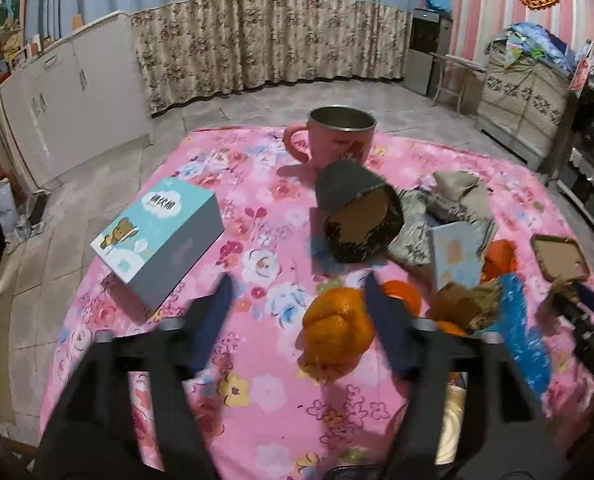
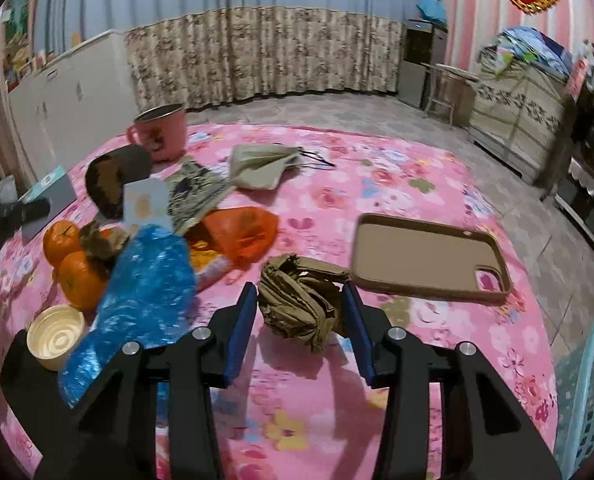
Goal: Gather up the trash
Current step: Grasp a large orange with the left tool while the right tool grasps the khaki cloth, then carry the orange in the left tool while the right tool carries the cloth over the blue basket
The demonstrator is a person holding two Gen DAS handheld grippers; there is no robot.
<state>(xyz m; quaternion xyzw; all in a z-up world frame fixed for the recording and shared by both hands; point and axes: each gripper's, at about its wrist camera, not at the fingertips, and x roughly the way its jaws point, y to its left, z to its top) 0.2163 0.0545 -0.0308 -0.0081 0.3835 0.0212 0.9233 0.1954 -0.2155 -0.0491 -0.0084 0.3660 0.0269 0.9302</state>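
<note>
- Crumpled brown paper (image 2: pixel 303 306) is seen lying on the pink flowered tablecloth (image 2: pixel 397 184), between the blue pads of the right gripper (image 2: pixel 300 306); whether the pads press on it cannot be told.
- Just beside the paper, to the right, a tan phone case (image 2: pixel 429 258) is laid flat.
- Nothing is held by the left gripper (image 1: pixel 299 294), whose fingers are spread apart above the cloth, with an orange (image 1: pixel 337 330) just inside its right finger.
- A pink mug (image 1: pixel 337 136) is placed at the far edge.

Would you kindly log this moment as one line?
right hand-held gripper: open around crumpled brown paper wad | left hand-held gripper: open, empty
</note>
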